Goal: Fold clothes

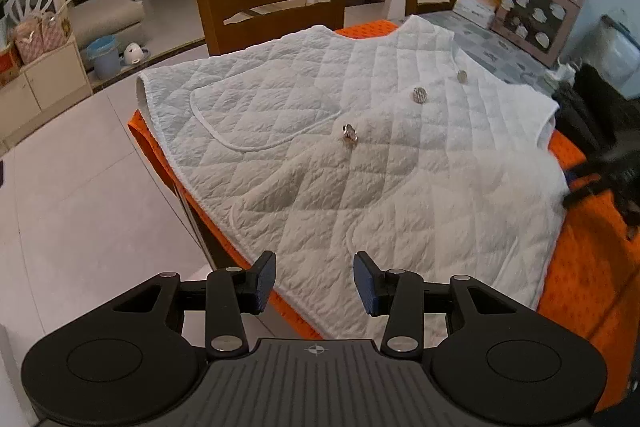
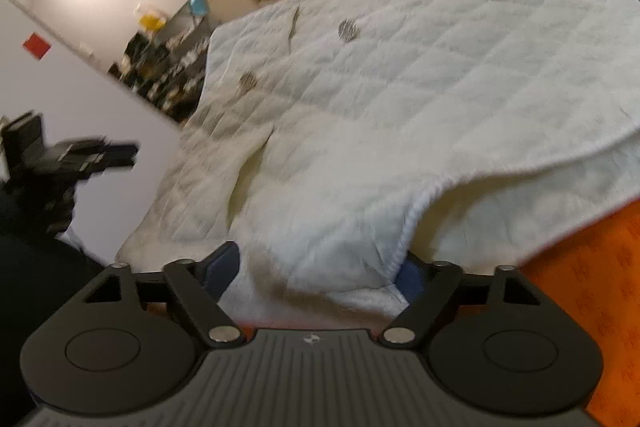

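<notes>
Your white quilted vest (image 1: 352, 147) lies flat, buttons up, on the orange mat (image 1: 592, 267), reaching the table's near edge. Left gripper (image 1: 314, 281): jaws apart, empty, above the hem. Right gripper (image 2: 320, 277): jaws wide, vest edge between them, not pinched.

One white quilted vest (image 1: 320, 147) lies on one orange cloth (image 1: 592, 267), with three metallic buttons (image 1: 349, 133) running toward one o'clock. Two wooden chairs (image 1: 272, 3) stand at twelve o'clock, and two grippers appear, left gripper (image 1: 314, 281) and right gripper (image 2: 320, 275).
</notes>
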`<state>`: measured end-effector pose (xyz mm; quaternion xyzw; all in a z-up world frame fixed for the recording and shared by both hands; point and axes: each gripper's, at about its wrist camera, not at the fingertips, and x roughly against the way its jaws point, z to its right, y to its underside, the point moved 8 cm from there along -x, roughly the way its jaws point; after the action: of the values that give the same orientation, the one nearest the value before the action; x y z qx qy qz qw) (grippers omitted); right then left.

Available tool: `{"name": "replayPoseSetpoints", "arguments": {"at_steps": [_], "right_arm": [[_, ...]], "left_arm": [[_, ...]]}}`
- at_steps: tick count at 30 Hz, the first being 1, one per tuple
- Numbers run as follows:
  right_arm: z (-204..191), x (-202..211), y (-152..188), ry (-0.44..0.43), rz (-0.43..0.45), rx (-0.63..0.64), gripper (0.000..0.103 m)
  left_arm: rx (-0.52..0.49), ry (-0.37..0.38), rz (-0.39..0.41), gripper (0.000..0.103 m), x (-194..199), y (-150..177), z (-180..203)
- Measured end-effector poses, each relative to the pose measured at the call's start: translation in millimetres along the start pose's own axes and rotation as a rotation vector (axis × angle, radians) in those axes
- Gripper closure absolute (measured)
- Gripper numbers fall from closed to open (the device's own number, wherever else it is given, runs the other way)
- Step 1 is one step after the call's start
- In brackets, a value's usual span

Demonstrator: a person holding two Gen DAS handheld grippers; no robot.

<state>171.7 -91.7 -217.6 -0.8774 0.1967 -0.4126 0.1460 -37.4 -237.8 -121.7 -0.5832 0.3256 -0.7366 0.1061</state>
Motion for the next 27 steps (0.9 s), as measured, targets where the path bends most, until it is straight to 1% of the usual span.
{"name": "replayPoseSetpoints", "arguments": {"at_steps": [2,4,5,8,9,12,16,18,19,22,25,27], "right_arm": [[-1,12,12,0.009,-0.040,0.007,0.023],[2,21,23,0.031,-0.061,0.003,0.024],[4,24,28,0.054,-0.063,0.000,0.027],[12,24,43,0.144,-0.070,-0.011,0.027],[12,23,45,0.165,-0.055,-0.014,0.027],[5,26,48,0.222,0.035,-0.027,0.027],[-11,42,55,0.382,0.149,-0.056,0.027],[-27,49,55,0.455,0.217,-0.087,0.027],[-36,51,55,0.478,0.248,-0.102,0.027],[-63,49,53,0.515,0.329,-0.145,0.027],[-94,35,54,0.532,0.390,-0.197,0.027],[-110,22,55,0.549,0.427,-0.264,0.027]], "left_arm": [[-0.004,0.011,-0.005,0.057,-5,-4,5],[-0.021,0.032,-0.008,0.057,-11,-8,13],[-0.037,0.040,-0.013,0.057,-13,-9,17],[-0.086,0.063,-0.029,0.057,-22,-13,29],[-0.101,0.070,-0.034,0.057,-24,-13,32],[-0.127,0.072,-0.040,0.057,-29,-14,33],[-0.139,0.067,-0.042,0.056,-34,-14,24],[-0.149,0.060,-0.043,0.056,-35,-15,15],[-0.155,0.058,-0.043,0.056,-36,-16,10],[-0.178,0.050,-0.042,0.056,-39,-19,-8],[-0.207,0.043,-0.038,0.054,-42,-25,-28],[-0.224,0.040,-0.031,0.053,-45,-29,-42]]}}
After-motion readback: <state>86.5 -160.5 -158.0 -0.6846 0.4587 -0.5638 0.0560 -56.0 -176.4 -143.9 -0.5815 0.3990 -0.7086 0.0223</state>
